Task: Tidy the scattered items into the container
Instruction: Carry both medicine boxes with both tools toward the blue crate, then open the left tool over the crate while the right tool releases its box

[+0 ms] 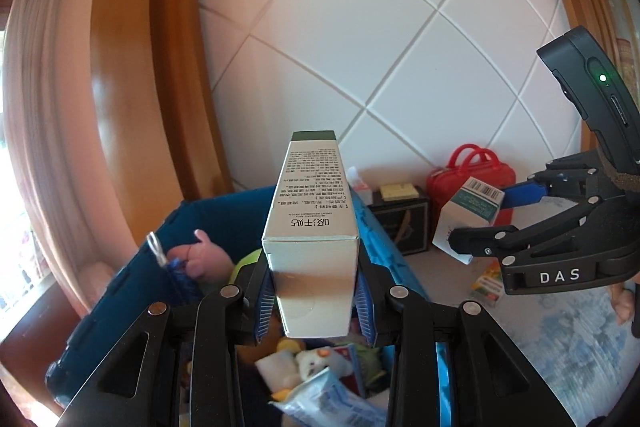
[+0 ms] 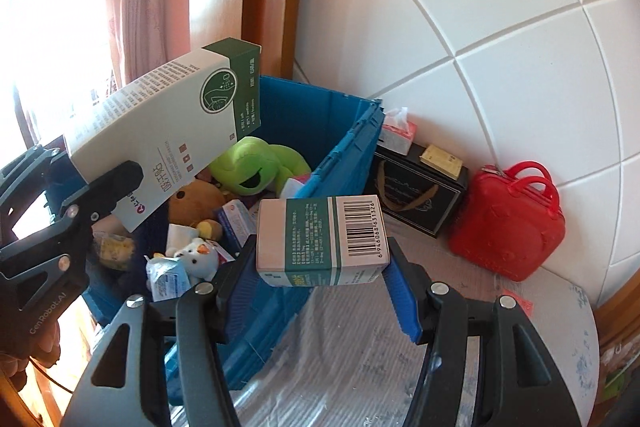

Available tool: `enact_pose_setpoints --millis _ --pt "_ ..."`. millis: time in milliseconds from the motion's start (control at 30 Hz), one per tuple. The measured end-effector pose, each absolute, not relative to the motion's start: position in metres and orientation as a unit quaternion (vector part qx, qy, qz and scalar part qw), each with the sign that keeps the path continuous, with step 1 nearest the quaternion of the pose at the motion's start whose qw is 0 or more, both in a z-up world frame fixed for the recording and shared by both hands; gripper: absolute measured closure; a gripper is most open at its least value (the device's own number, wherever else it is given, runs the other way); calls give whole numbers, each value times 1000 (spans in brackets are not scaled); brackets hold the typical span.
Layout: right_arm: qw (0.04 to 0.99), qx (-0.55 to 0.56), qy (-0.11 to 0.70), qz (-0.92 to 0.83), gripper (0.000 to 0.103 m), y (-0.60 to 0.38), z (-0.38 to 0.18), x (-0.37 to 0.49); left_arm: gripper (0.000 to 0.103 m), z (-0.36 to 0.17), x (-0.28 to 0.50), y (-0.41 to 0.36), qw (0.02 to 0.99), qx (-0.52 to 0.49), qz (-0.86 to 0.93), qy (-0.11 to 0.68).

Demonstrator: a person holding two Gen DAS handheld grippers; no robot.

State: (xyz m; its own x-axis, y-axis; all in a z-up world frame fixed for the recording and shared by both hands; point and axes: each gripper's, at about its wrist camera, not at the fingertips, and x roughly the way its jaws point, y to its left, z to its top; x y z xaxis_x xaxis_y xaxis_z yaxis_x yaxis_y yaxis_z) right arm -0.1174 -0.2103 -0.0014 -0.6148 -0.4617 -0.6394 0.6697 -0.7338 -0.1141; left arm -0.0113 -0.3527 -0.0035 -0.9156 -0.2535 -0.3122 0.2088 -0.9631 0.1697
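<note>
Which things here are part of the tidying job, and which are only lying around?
Part of the job:
- tall white-and-green box, held by left gripper
- small barcode box, held by right gripper
- blue crate

Only lying around:
- red handbag-style case
- black gift bag
- tissue pack

A glossy red hard-shell handbag [image 2: 506, 223] is seen beside a black gift box [image 2: 416, 193], against the white tiled wall [image 2: 500, 27].

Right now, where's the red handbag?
The red handbag stands against the white tiled wall, right of the black box and beyond the blue crate; the left wrist view shows it too.
</note>
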Motion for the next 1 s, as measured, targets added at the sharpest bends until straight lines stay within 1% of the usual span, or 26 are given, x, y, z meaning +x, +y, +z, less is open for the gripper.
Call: enact_pose_setpoints --millis 300,467,767,1000 --pt "366 292 200 -861 45 -281 -2 -93 70 -7 24 -408 168 172 -969 -53" --pt "384 286 210 -853 45 -311 -2 -75 70 -7 45 -424 179 174 -967 -44" --pt "395 282 216 -847 45 -335 -3 -63 70 -8 51 -442 189 170 -966 -39" --pt "394 283 216 -847 45 -340 -4 -68 69 -7 46 -441 190 166 -967 -37"
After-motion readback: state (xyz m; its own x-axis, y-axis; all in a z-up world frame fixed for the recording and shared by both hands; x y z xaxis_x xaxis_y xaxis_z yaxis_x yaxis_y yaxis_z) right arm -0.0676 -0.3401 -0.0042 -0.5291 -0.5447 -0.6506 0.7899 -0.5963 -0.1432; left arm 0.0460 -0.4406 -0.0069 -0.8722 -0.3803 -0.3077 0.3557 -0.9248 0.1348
